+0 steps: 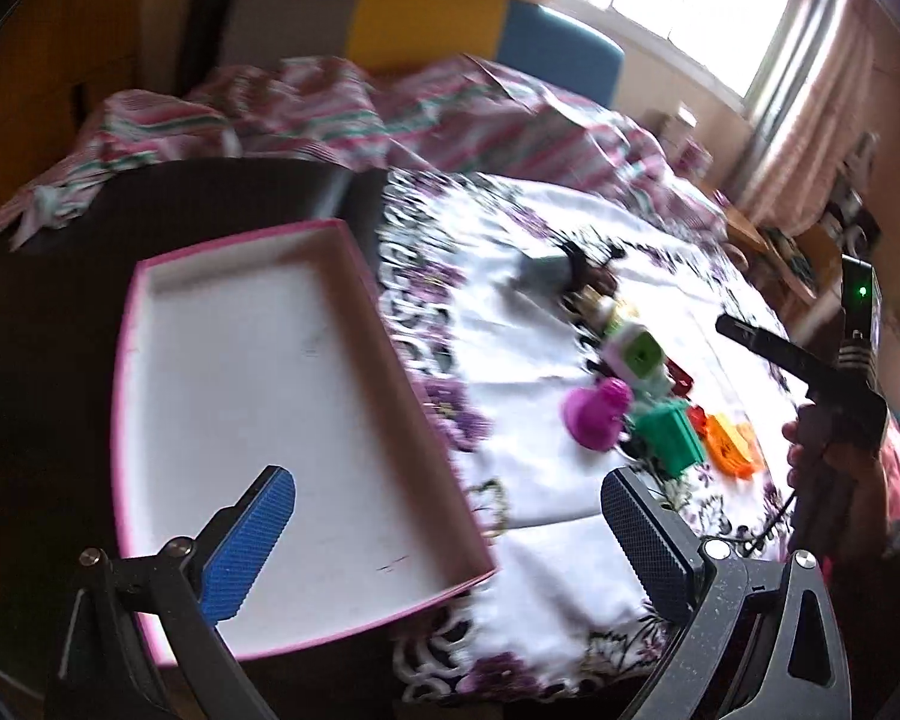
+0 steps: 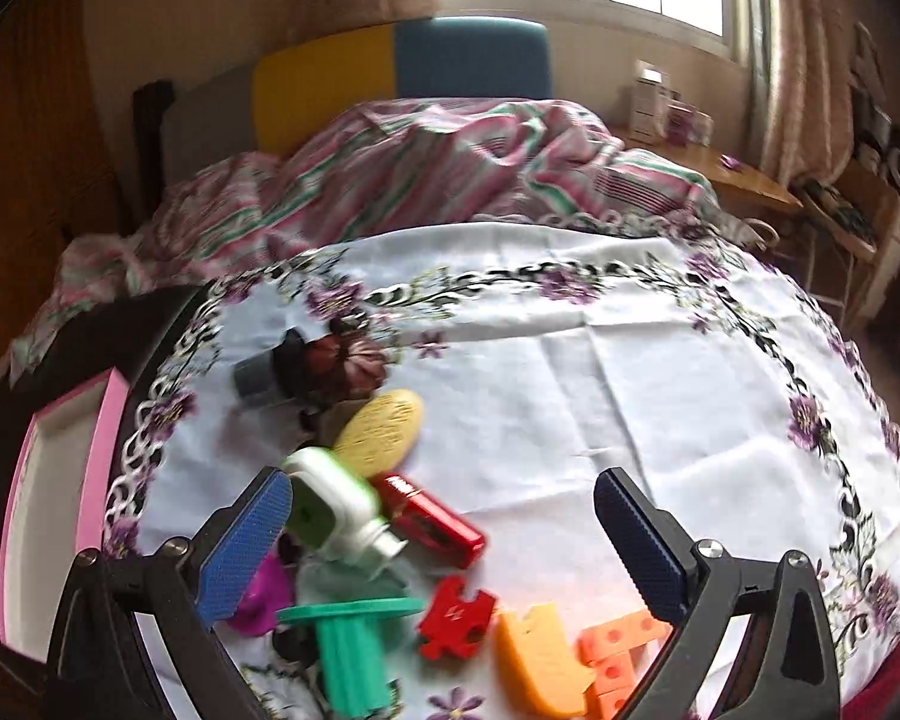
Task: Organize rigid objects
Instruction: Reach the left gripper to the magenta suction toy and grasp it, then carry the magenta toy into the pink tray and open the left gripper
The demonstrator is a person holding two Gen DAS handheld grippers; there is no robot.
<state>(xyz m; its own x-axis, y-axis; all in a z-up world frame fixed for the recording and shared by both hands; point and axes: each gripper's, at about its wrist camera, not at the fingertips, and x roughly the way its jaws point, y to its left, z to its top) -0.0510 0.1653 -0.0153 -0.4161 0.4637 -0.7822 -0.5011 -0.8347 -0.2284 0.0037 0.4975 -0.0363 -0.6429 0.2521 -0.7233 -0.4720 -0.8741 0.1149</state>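
Observation:
A pink-rimmed white tray [image 1: 150, 324] lies on the dark table left of a floral cloth [image 1: 510, 480]; its edge shows in the right wrist view [image 2: 99, 456]. My left gripper [image 1: 447, 546] is open and empty above the tray's near right corner. My right gripper [image 2: 441, 546] is open and empty above a pile of toys: a white-green block [image 2: 336, 510], a red piece [image 2: 432, 519], a yellow oval [image 2: 381, 429], a green spool [image 2: 348, 642], a red puzzle piece [image 2: 453, 618], an orange piece [image 2: 537, 654]. The left wrist view shows a magenta toy [image 1: 594, 414] and the right gripper's body [image 1: 834, 372].
A grey cylinder [image 2: 258, 381] and a dark red fabric item [image 2: 345, 360] lie at the cloth's far left. Salmon blocks [image 2: 621, 654] lie near the front. A bed with striped bedding [image 2: 420, 180] is behind the table. A wooden desk [image 2: 750, 186] stands at the right.

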